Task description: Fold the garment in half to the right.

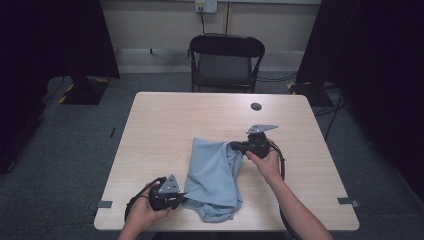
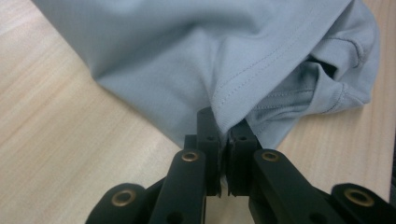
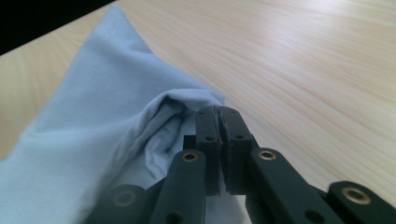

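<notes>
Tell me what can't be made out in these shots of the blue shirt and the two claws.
- High view: the left claw tips, hidden by shirt folds.
- Left gripper view: what lies inside the shirt's dark opening, in shadow; the garment's top, cut off by the edge.
- Right gripper view: how much cloth the right claw pinches, hidden by its jaws; the near shirt, blurred.
- High view: the table's small dark disc, too small to identify.

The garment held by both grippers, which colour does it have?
The garment is plain light blue, without pattern; the left gripper view shows it best.
</notes>
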Demonstrator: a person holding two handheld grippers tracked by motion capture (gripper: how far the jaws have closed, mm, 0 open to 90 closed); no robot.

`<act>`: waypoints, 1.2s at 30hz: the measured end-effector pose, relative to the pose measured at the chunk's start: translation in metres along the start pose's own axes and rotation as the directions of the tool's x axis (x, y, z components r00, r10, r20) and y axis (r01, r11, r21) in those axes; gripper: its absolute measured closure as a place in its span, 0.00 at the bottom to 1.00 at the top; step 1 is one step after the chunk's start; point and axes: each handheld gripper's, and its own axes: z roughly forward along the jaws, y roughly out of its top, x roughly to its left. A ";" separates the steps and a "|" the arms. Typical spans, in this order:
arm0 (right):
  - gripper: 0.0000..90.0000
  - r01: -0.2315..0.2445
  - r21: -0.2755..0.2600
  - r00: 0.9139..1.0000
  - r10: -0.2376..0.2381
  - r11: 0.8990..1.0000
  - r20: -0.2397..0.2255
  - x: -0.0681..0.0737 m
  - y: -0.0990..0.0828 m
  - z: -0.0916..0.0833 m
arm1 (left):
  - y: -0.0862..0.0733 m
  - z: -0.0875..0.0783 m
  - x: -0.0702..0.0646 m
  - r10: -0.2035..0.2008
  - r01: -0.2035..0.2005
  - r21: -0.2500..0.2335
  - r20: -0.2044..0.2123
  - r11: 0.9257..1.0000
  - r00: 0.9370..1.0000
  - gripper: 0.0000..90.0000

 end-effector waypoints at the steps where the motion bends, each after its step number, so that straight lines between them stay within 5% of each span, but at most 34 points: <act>1: 0.97 -0.020 -0.012 1.000 0.020 1.000 0.004 -0.005 -0.003 -0.002 | 0.000 0.000 -0.001 0.000 0.000 -0.002 -0.007 1.000 1.000 0.97; 4: 0.97 -0.053 -0.039 0.998 0.054 0.998 0.011 -0.015 -0.010 -0.009 | -0.001 0.000 -0.001 -0.002 0.002 -0.008 -0.012 1.000 1.000 0.97; 10: 0.96 -0.016 -0.014 0.998 0.017 1.000 0.053 -0.015 -0.024 -0.019 | -0.001 0.000 -0.001 0.001 -0.001 -0.018 -0.010 1.000 1.000 0.96; 13: 0.94 -0.037 -0.031 0.997 0.039 0.999 0.065 -0.020 -0.037 -0.016 | -0.003 -0.002 -0.001 -0.006 0.006 -0.048 -0.009 0.999 1.000 0.93; 14: 0.89 -0.038 -0.041 0.997 0.041 0.998 0.062 -0.021 -0.040 -0.017 | -0.005 -0.003 0.000 -0.012 0.011 -0.071 -0.005 0.997 1.000 0.90; 17: 0.58 -0.046 -0.065 0.995 0.051 0.997 0.083 -0.023 -0.044 -0.021 | -0.006 -0.005 0.003 -0.021 0.020 -0.113 -0.007 0.993 1.000 0.59; 21: 0.35 -0.041 -0.078 0.997 0.046 0.996 0.062 -0.026 -0.044 -0.032 | -0.005 -0.009 0.006 -0.053 0.053 -0.167 0.003 0.985 0.999 0.35; 25: 0.23 -0.036 -0.095 0.998 0.040 0.995 0.047 -0.026 -0.046 -0.040 | -0.005 -0.011 0.008 -0.064 0.065 -0.196 0.011 0.979 0.998 0.27; 30: 0.13 -0.016 -0.066 0.999 0.018 0.998 0.028 -0.028 -0.050 -0.041 | -0.006 -0.013 0.010 -0.049 0.052 -0.190 0.021 0.980 0.999 0.23; 36: 0.13 -0.015 -0.061 1.000 0.016 0.998 0.019 -0.030 -0.056 -0.044 | -0.008 -0.016 0.012 -0.054 0.057 -0.192 0.018 0.980 0.998 0.23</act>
